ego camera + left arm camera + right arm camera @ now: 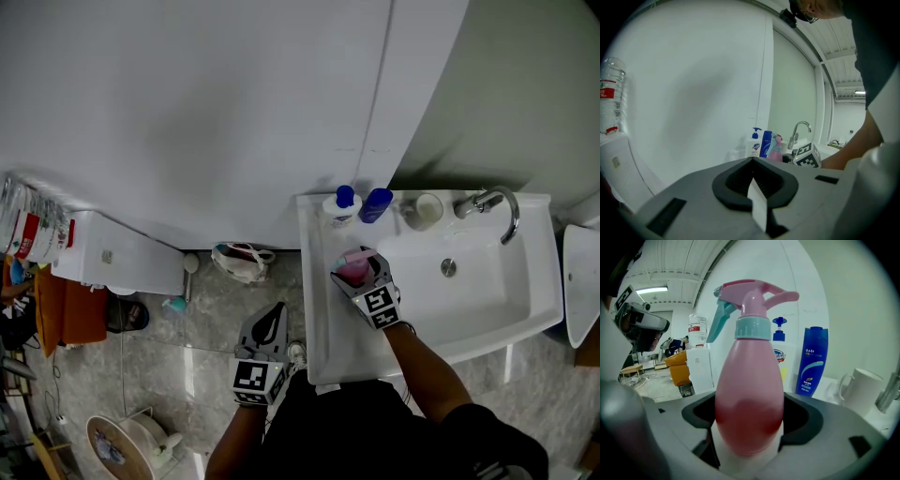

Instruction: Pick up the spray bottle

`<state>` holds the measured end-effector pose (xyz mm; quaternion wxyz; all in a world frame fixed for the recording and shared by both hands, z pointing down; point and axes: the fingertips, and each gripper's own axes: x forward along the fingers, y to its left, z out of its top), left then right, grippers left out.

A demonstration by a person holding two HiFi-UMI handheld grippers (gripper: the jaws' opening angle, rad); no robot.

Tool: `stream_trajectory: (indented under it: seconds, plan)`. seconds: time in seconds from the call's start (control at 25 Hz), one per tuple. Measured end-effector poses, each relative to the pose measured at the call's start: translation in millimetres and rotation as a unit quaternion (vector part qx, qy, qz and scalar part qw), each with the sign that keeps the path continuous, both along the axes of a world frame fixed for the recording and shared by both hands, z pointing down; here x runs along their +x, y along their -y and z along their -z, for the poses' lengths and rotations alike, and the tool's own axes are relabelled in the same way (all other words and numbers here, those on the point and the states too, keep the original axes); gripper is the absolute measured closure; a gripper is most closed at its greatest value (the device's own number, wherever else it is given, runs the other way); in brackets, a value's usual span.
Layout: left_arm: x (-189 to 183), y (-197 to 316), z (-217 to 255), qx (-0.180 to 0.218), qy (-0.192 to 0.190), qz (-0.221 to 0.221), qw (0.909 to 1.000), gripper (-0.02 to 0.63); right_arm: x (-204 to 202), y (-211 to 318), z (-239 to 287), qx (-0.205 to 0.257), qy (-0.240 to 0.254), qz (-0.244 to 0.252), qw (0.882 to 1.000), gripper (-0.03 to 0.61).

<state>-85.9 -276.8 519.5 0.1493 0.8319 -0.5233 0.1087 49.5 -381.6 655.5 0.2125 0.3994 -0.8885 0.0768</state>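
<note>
Right arm reaches forward over the left ledge of the sink (322, 330), with the right gripper (360, 274) tipped slightly downward. I read its jaws as clamped on the lower body of the pink spray bottle (749, 380). The bottle stands upright on that ledge beside the basin, near a white pump bottle (341, 207) and a blue bottle (377, 203).

Left gripper (274, 317) is held low beside the sink, over the floor. Jaws are together with nothing between them.

The bottle's base is hidden behind the jaws in the right gripper view, so I cannot tell whether it touches the ledge. The left forearm is cut off at the bottom edge of the head view.
</note>
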Motion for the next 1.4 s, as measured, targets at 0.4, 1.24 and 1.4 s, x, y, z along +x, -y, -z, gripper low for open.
stream_trajectory:
  seconds: [0.4,1.24,1.4]
  plan:
    - [5.5,-6.1,5.2,0.007,-0.003,-0.008,0.9999,0.617,-1.3,-19.8,41.7,0.030,0.012,0.007,0.999,0.173]
    - [24.9,-17.4,20.5,0.018,-0.008,-0.048,0.9987,0.617,34.9,-93.6,178.6,0.128,0.044,-0.009,0.991,0.173]
    - [28.3,-14.0,26.2,0.027,-0.026,-0.051,0.9980,0.617,41.1,-104.0,202.5,0.145,0.059,-0.036,0.987,0.172]
